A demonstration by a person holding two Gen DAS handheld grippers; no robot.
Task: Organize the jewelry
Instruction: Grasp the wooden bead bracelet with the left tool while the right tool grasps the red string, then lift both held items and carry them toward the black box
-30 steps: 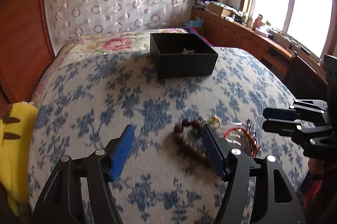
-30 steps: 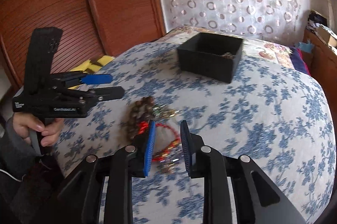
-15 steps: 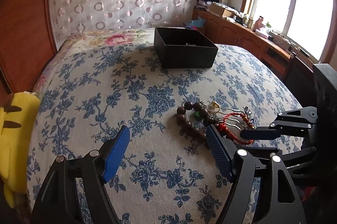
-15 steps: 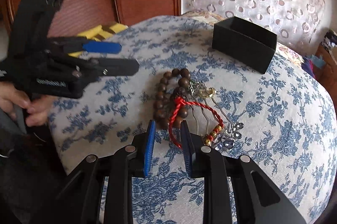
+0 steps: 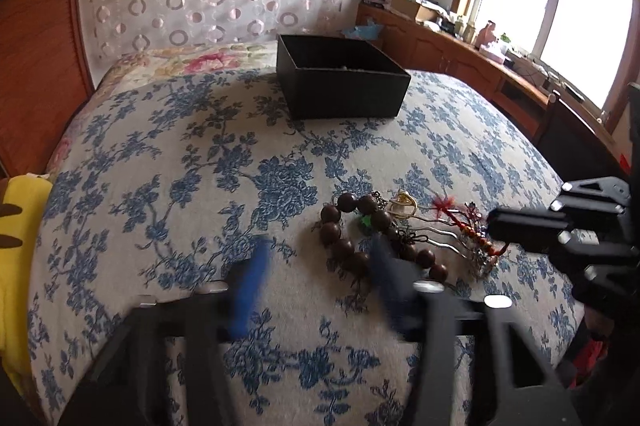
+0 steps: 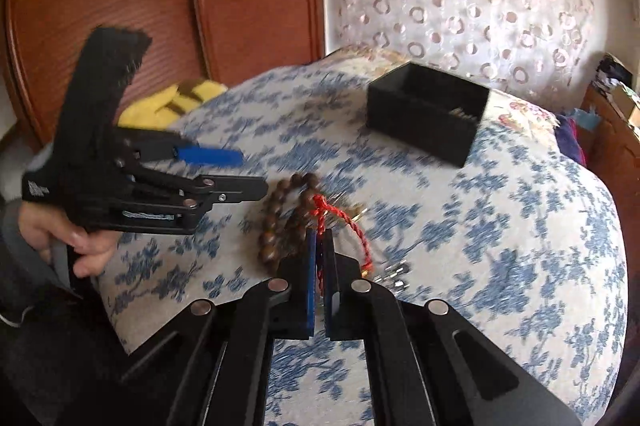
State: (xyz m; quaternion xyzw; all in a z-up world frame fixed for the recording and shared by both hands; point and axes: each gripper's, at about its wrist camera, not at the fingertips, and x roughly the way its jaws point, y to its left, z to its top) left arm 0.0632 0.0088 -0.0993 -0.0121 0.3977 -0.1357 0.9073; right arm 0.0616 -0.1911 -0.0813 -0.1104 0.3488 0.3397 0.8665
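The right gripper (image 6: 319,246) is clenched on the red cord (image 6: 352,226): its pads are closed with the cord pinched between them at the near edge of the jewelry pile. In the left wrist view the left gripper (image 5: 316,282) appears blurred, its jaws closing; the near beads of the bead bracelet (image 5: 352,238) lie just inside its right finger, with no visible contact. The pile lies on the bedspread (image 5: 180,186), with the bracelet at 9 o'clock of the cord and metal hairpins (image 5: 440,230) and a gold ring (image 5: 404,206) beside it. A hand (image 6: 72,242) holds the left gripper's handle at 9 o'clock. The black box (image 6: 428,112), open-topped, stands well apart at 12 o'clock. A yellow plush (image 6: 176,102) lies at 10 o'clock.
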